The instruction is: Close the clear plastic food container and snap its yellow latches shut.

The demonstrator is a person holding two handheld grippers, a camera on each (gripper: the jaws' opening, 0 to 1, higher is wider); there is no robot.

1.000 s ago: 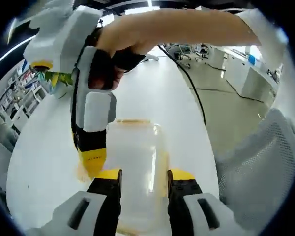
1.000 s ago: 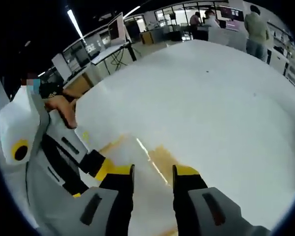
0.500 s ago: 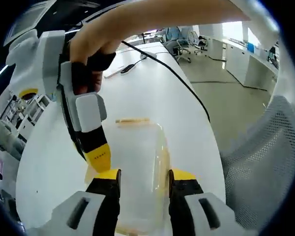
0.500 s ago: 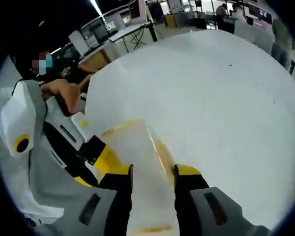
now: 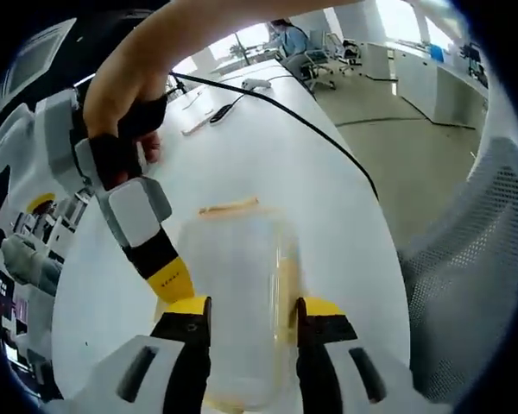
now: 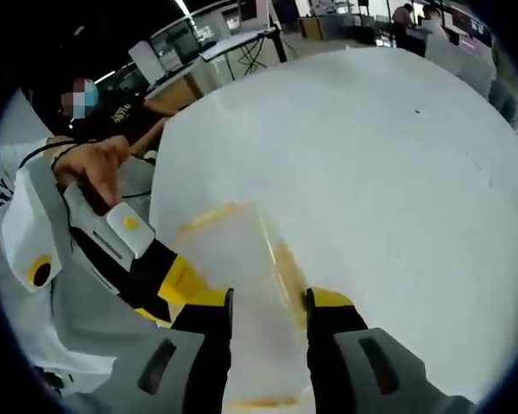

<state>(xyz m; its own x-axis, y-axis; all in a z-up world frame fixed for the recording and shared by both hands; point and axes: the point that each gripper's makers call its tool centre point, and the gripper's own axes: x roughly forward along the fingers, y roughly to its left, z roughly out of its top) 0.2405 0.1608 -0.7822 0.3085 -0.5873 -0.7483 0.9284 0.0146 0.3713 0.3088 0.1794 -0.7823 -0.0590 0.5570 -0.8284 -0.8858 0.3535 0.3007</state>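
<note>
While both jaws flank the container (image 5: 242, 302), a cable (image 5: 319, 129) crosses the left gripper view.

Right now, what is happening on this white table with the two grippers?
A person is working on a clear plastic container with yellow latches that lies on a white table. The left gripper has its jaws on either side of the container; contact is unclear. The right gripper also has its jaws astride it, and in the left gripper view it reaches in near the container's side. Whether the latches are snapped shut, I cannot tell.
</note>
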